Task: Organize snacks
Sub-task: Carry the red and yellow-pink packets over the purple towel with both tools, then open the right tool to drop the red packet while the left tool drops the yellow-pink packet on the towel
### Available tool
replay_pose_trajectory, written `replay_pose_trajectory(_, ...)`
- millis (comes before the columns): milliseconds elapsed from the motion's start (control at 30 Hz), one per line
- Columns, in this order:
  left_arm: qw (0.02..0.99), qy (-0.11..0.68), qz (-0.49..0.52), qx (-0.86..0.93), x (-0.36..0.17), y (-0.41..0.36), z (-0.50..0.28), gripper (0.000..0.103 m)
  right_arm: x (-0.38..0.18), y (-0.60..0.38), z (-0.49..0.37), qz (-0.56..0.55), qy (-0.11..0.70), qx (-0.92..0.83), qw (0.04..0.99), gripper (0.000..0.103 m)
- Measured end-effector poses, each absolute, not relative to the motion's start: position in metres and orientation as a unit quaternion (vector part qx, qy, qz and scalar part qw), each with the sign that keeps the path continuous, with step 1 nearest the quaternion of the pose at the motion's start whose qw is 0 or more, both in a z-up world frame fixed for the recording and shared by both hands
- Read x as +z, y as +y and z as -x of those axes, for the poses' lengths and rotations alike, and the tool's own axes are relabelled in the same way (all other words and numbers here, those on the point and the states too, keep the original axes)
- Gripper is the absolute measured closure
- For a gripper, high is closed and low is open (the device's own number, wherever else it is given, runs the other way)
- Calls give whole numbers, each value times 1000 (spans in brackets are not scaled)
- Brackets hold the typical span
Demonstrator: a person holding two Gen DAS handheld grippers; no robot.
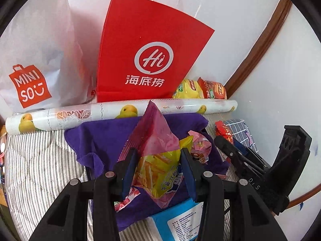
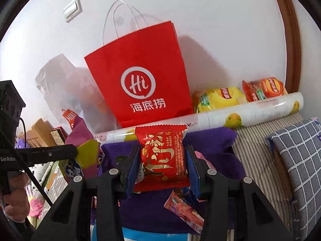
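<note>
Snack bags pinched in both grippers: left gripper (image 1: 158, 172) clamps a pink-and-yellow snack bag (image 1: 156, 152) at frame centre; right gripper (image 2: 163, 166) clamps a red snack packet (image 2: 163, 156), centre frame, over purple cloth (image 2: 210, 140). Red paper bag (image 2: 140, 80) stands behind, upper middle.

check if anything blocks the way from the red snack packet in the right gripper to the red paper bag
Only the duck-print roll lies across the bed between the red snack packet, clamped in the right gripper, and the red paper bag. It is low, and the space above it looks clear.
</note>
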State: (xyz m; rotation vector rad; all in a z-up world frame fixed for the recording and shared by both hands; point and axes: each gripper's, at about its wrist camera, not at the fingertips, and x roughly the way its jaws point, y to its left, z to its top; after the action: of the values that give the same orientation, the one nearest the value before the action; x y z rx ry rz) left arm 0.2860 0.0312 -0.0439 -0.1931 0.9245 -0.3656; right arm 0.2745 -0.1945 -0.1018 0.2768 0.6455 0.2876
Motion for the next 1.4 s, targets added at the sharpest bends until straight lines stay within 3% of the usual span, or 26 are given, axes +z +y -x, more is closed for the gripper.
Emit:
replay_pose_trajectory(1200, 867, 465, 92, -153, -58, 33, -293, 61, -131, -180, -287, -109, 380, 143, 907, 59)
replay_pose_trajectory(1400, 866, 467, 89, -154, -59, 31, -292, 61, -134, -178, -289, -103, 388, 145, 905, 65)
